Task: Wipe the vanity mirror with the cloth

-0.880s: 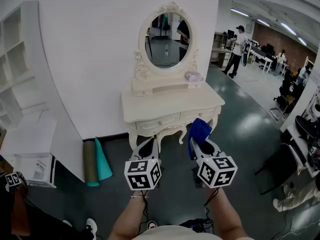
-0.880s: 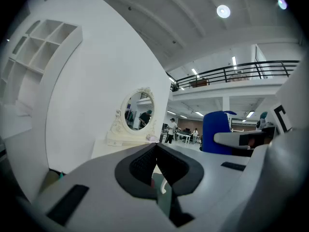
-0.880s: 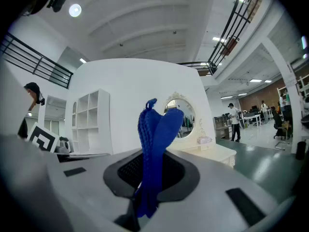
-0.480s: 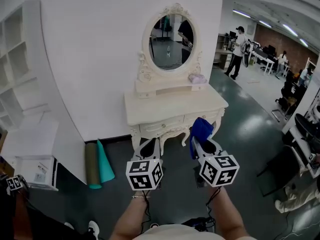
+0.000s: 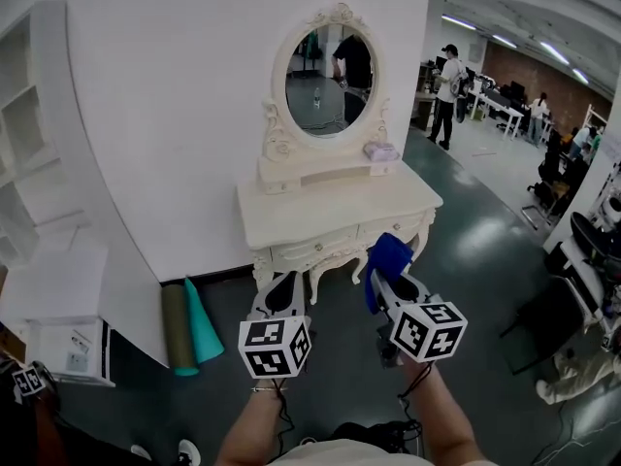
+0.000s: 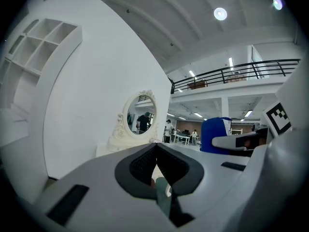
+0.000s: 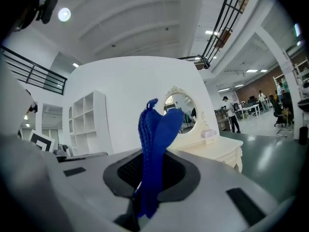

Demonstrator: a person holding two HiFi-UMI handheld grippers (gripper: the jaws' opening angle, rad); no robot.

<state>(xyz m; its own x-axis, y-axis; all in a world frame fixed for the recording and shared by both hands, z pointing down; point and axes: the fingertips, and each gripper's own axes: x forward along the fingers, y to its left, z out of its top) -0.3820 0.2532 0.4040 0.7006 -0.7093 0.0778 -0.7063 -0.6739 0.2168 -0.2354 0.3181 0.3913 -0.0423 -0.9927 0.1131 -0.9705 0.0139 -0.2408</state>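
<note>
The left hand-held gripper [image 5: 283,282] hangs low, its jaws closed on nothing, probably kept free as a spare. Ahead and well apart, the vanity mirror [image 5: 328,79] stands at the back of its cream surface [image 5: 335,207], not yet touched. The right hand-held gripper [image 5: 390,278] pinches the blue cloth [image 5: 388,252] upright, ready for the glass. Compared with half a second ago, both grippers have barely shifted.

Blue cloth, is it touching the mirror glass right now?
No, the blue cloth is clamped in the right tool, held well short of the mirror that stands farther ahead.
</note>
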